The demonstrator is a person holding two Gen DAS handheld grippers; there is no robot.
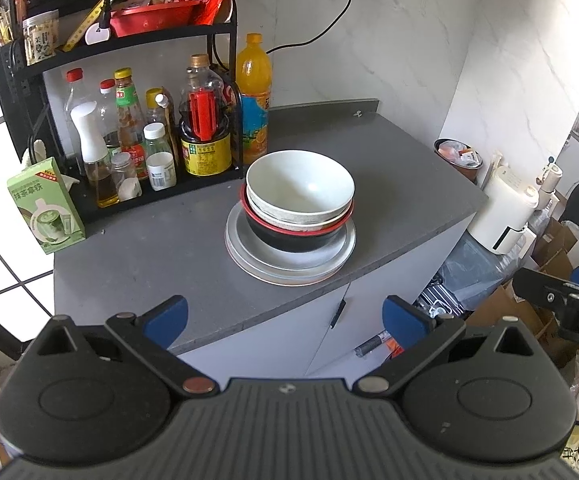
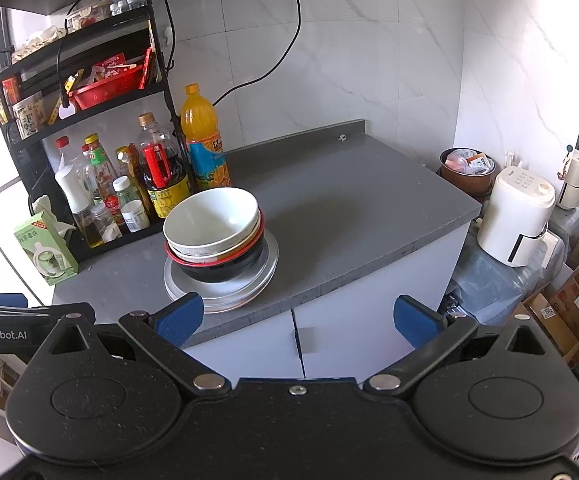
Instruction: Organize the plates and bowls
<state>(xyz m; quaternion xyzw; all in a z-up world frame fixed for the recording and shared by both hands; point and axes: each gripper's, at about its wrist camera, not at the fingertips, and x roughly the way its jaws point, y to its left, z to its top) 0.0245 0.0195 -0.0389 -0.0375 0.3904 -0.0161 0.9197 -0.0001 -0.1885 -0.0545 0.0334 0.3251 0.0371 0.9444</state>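
A stack of dishes stands on the grey countertop [image 1: 149, 248] [image 2: 349, 216]. At its top sits a white bowl [image 1: 299, 184] [image 2: 211, 216], nested in a speckled bowl and a black bowl with a red rim [image 1: 293, 238] [image 2: 221, 270]. Round metal plates [image 1: 289, 264] [image 2: 225, 294] lie underneath. My left gripper [image 1: 285, 320] is open, held back off the counter's front edge, with nothing between its blue pads. My right gripper [image 2: 299, 318] is open too, in front of the cabinet, to the right of the stack. Part of the right gripper [image 1: 561, 304] shows at the left wrist view's right edge.
A black rack [image 1: 129, 40] [image 2: 89, 92] with sauce bottles stands at the back left, an orange drink bottle [image 1: 253, 92] [image 2: 203, 136] beside it. A green carton [image 1: 45, 204] [image 2: 45, 248] sits at the counter's left. A white appliance [image 2: 517, 216] and cardboard boxes [image 2: 569, 312] stand right of the cabinet.
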